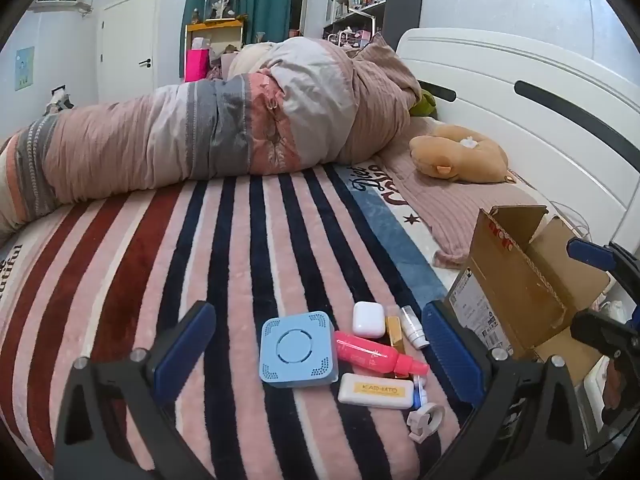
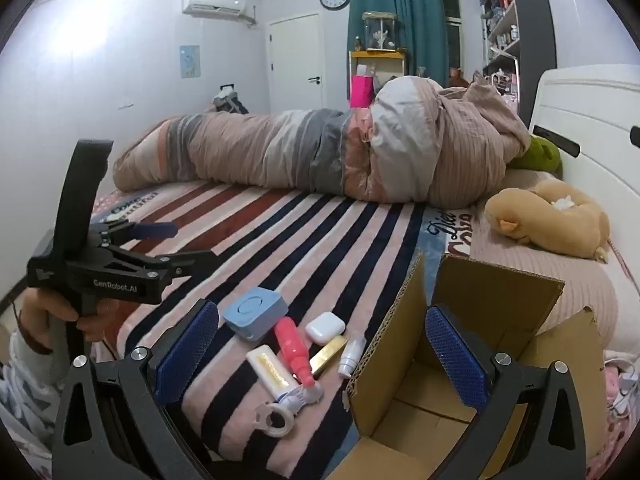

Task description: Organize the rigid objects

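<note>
Small objects lie in a cluster on the striped blanket: a light blue square device (image 1: 297,350) (image 2: 256,313), a pink bottle (image 1: 376,354) (image 2: 294,350), a white earbud case (image 1: 368,319) (image 2: 325,327), a gold bar (image 1: 394,330) (image 2: 329,354), a small white bottle (image 1: 414,327) (image 2: 351,354), a white case with a yellow label (image 1: 376,391) (image 2: 269,370), a small tube (image 2: 298,396) and a white ring piece (image 1: 427,416) (image 2: 276,420). An open cardboard box (image 1: 520,280) (image 2: 460,360) stands to their right. My left gripper (image 1: 316,354) is open above the cluster. My right gripper (image 2: 320,352) is open, one finger over the box.
A rolled duvet (image 1: 200,136) lies across the far side of the bed. A brown plush toy (image 1: 460,156) sits near the white headboard (image 1: 540,92). The bed's right edge is beside the box.
</note>
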